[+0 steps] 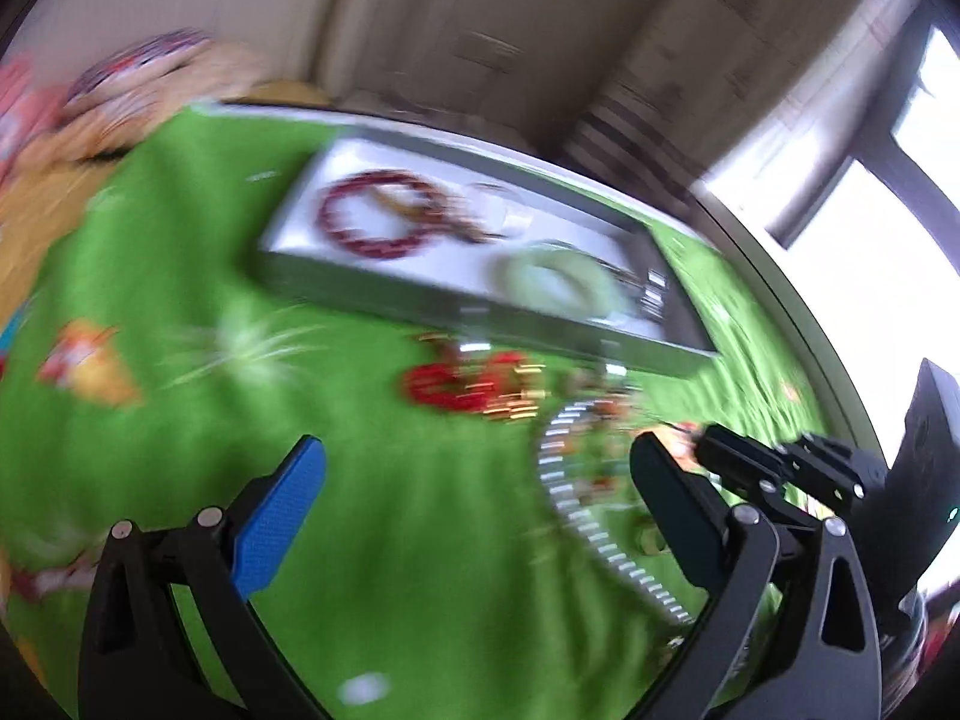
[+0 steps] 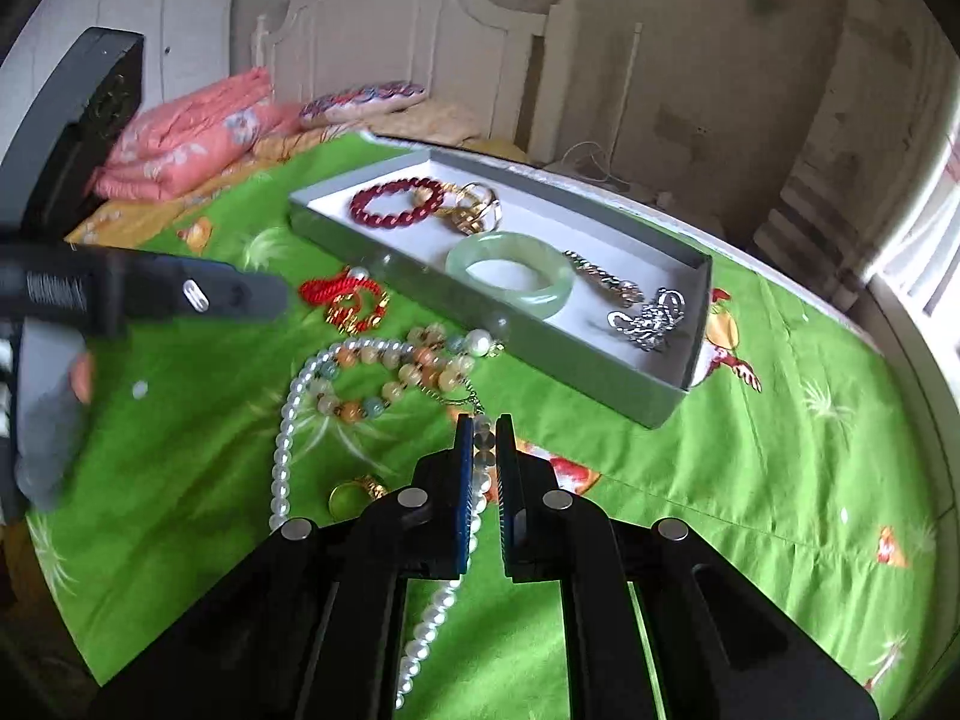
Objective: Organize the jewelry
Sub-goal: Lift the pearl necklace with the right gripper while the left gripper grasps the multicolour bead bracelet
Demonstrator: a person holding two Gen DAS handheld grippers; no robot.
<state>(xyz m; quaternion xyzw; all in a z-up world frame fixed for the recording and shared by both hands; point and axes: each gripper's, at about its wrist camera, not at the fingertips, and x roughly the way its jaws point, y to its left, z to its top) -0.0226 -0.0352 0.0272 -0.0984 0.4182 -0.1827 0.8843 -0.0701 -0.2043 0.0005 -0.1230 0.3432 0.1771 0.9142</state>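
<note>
Two grippers work over a green bedspread [image 2: 750, 420] strewn with jewelry, and the step in hand looks like lifting the pearl necklace [image 2: 282, 438] and carrying it to the grey tray [image 2: 600, 384] that lies toward twelve o'clock from the right gripper [image 2: 483, 420]. That gripper's fingers stand nearly together, clamped on the strand where a few beads show in the narrow slit between the pads; the rest of the pearls trail off toward nine o'clock in a loop and down toward six o'clock under the gripper. To do this well, I would judge that the lift should be slow and straight up, since the strand touches the peach and green bead bracelet [image 2: 414, 372] and a thin chain [image 2: 456, 399] at about eleven o'clock, and a quick pull could drag them along. A yellow-stoned ring [image 2: 354, 495] sits inside the loop at nine o'clock and could also be snagged. Already in the tray are a dark red bead bracelet [image 2: 393, 204], a pale green bangle [image 2: 510, 276] and some silver pieces [image 2: 651, 318], so free room lies mostly at its near left end. The left gripper [image 1: 474, 498] has its fingers wide apart and holds nothing, hovering over bare cloth with the red knotted charm [image 1: 456, 384] at its twelve o'clock; its view is blurred, so finer detail cannot be told.
</note>
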